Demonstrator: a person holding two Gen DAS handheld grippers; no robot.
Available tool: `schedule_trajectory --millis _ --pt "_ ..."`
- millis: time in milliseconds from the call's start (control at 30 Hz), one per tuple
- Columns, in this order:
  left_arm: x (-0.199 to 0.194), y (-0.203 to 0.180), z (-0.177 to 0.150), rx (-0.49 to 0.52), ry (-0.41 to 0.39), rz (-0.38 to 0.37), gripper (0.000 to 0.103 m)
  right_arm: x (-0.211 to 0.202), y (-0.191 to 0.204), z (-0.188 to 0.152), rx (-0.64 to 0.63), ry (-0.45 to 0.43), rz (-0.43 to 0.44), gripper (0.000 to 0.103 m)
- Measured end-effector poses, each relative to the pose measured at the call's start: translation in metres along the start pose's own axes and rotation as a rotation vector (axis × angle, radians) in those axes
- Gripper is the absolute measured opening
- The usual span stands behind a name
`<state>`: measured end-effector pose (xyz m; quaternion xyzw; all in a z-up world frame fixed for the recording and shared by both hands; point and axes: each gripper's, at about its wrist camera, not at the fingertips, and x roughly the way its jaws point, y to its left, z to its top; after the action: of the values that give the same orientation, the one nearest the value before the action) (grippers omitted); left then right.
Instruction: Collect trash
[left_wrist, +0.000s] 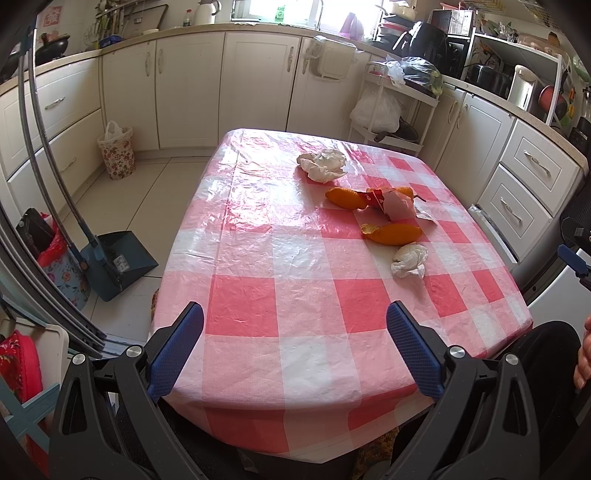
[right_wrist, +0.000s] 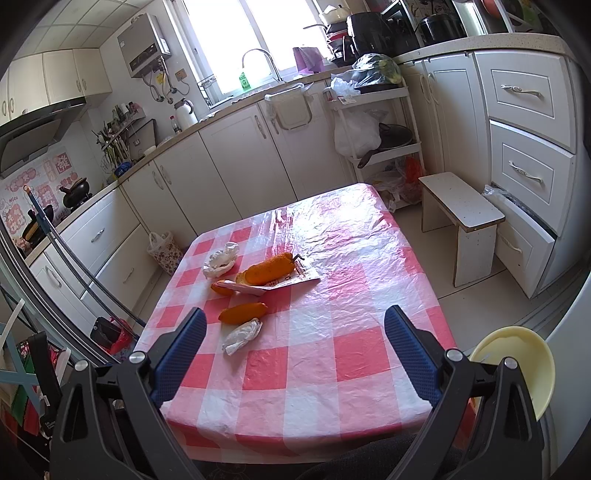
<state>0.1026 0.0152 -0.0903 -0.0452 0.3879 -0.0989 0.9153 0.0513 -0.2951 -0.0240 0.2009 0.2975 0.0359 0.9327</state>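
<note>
in the left wrist view the left gripper (left_wrist: 294, 345) fills the bottom of the frame, its jaws spread wide with nothing between them, hovering over the near edge of the surface (left_wrist: 258, 258), which wears a pink and white checked plastic cloth. the trash lies in the right centre of that frame: a crumpled white tissue (left_wrist: 322, 165) farthest back, an orange peel (left_wrist: 344, 198) just below it, a pink and red wrapper (left_wrist: 397, 206) touching that peel, a second orange peel (left_wrist: 392, 233) close in front of the wrapper, and a smaller tissue wad (left_wrist: 409, 260) just beside it, nearest the camera. at the left of the frame a floral bin (left_wrist: 116, 152) with a white liner stands on the floor by the cabinets, and a blue dustpan (left_wrist: 118, 264) leans lower left. fingers of a hand (left_wrist: 583, 354) show at the right edge.

in the right wrist view the right gripper (right_wrist: 294, 347) also sits at the bottom, jaws wide apart and empty. here the trash sits left of centre, the small tissue wad (right_wrist: 242, 335) close to the left blue pad, a peel (right_wrist: 242, 313) just above it. a pale yellow bowl (right_wrist: 517, 369) shows at lower right, behind the gripper's frame, and a white stool (right_wrist: 461, 221) stands on the floor at the right.
</note>
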Motion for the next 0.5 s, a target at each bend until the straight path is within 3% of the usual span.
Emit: schedule_trajectory --millis 333,500 --pt "0.0000 -0.0005 0.0014 -0.001 -0.003 -0.001 0.096 0.0009 0.0018 0.0001 -0.006 0.005 -0.007 0.093" --pt "-0.0024 0.0058 -0.0059 -0.025 -0.012 0.003 0.096 0.0047 0.0067 0.0019 -0.069 0.041 -0.045 0.093"
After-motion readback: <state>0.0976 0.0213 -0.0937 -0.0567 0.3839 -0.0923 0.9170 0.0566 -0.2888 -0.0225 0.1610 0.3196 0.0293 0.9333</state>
